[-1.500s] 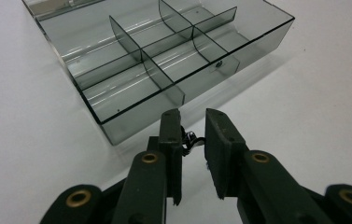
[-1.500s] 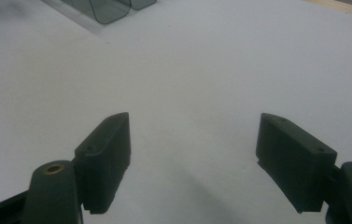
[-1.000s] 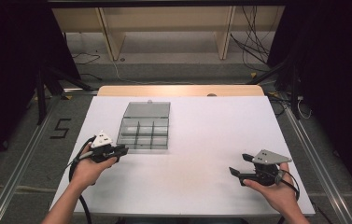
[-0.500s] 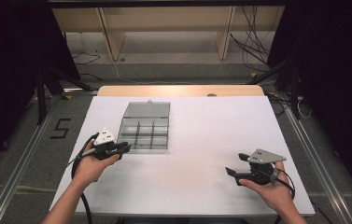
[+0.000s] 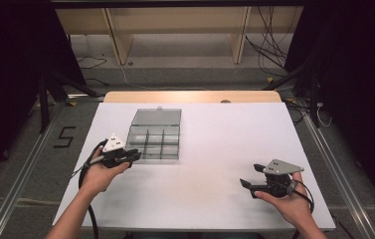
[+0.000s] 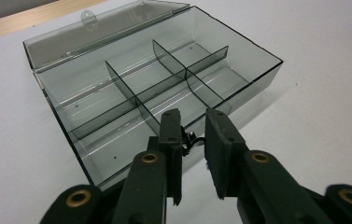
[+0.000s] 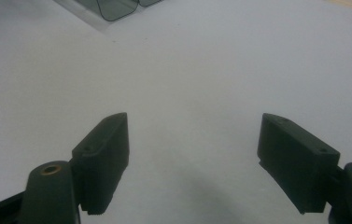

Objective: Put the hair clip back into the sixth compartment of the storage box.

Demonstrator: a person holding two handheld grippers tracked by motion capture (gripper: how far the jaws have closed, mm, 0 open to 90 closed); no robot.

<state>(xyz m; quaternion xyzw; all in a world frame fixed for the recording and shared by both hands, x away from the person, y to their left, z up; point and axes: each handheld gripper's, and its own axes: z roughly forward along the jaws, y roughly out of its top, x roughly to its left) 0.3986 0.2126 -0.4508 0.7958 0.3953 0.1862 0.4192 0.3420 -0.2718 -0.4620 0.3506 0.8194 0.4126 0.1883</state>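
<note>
A smoky clear plastic box (image 5: 155, 134) with several empty compartments lies on the white table (image 5: 225, 144), its lid (image 6: 113, 28) folded back flat. My left gripper (image 5: 136, 155) is at the box's near left corner. In the left gripper view its jaws (image 6: 193, 116) stand close together above the box's near wall, shut on a small dark part (image 6: 190, 140) that is too small to identify. My right gripper (image 5: 249, 175) rests low over bare table at the near right, jaws wide apart with nothing between them (image 7: 194, 126).
A wooden strip (image 5: 190, 96) runs along the table's far edge. Beyond it stand a wooden frame and loose cables on the floor. A corner of the box (image 7: 117, 9) lies far ahead of the right gripper.
My left gripper has edged slightly toward the box. The right gripper has stayed where it was.
</note>
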